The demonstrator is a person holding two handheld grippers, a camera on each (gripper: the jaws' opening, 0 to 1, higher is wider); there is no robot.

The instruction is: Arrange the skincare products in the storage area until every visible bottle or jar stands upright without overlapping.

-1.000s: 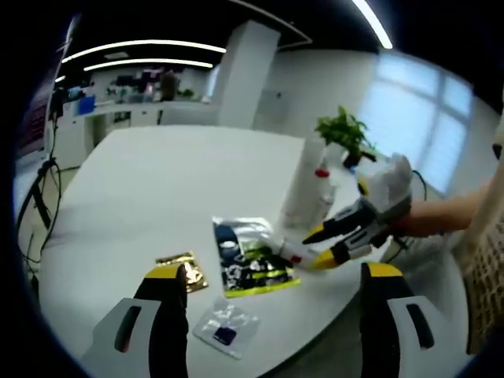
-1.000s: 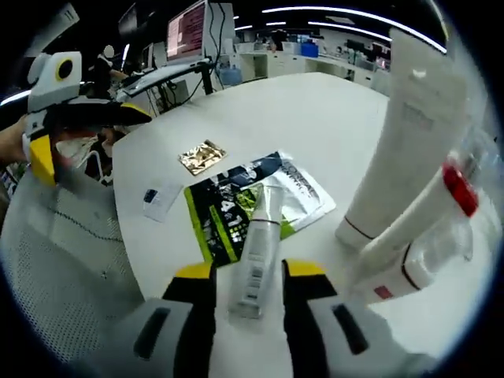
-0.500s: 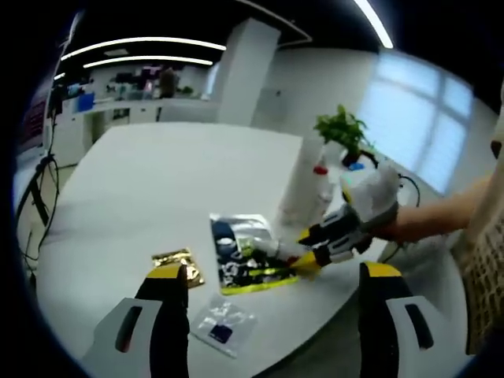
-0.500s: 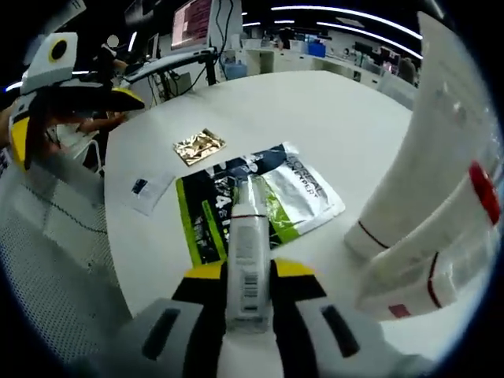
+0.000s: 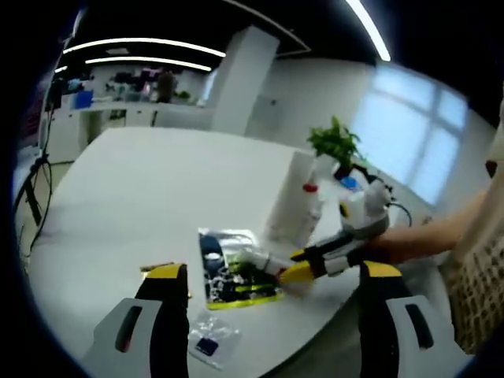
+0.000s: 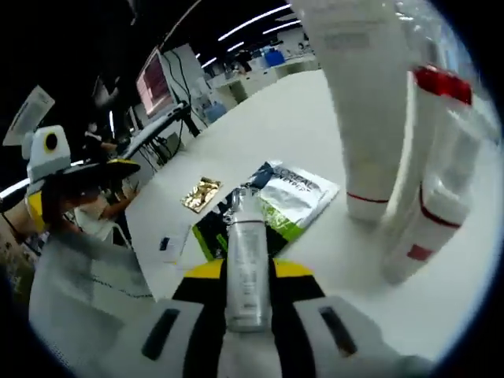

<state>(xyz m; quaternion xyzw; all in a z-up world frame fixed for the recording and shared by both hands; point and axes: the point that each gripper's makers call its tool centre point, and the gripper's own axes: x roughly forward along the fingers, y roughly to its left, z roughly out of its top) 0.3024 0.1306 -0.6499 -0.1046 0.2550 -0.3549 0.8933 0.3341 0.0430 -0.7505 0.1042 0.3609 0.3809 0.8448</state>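
On the white counter [image 5: 142, 181] the tall white tube [image 6: 368, 102] and red-capped bottle [image 6: 429, 157] stand upright. The green sachet [image 6: 276, 206] lies flat. The right tongs [image 6: 246, 272], now clamped on the small silver bottle [image 6: 246, 260], have tipped it up off the sachet, ready for standing. The left tongs [image 5: 268, 283] hover wide, empty.

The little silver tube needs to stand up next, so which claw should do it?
The right claw. It's already shut on the silver tube, close to the standing white tubes. The left claw hangs open and empty, farther back.
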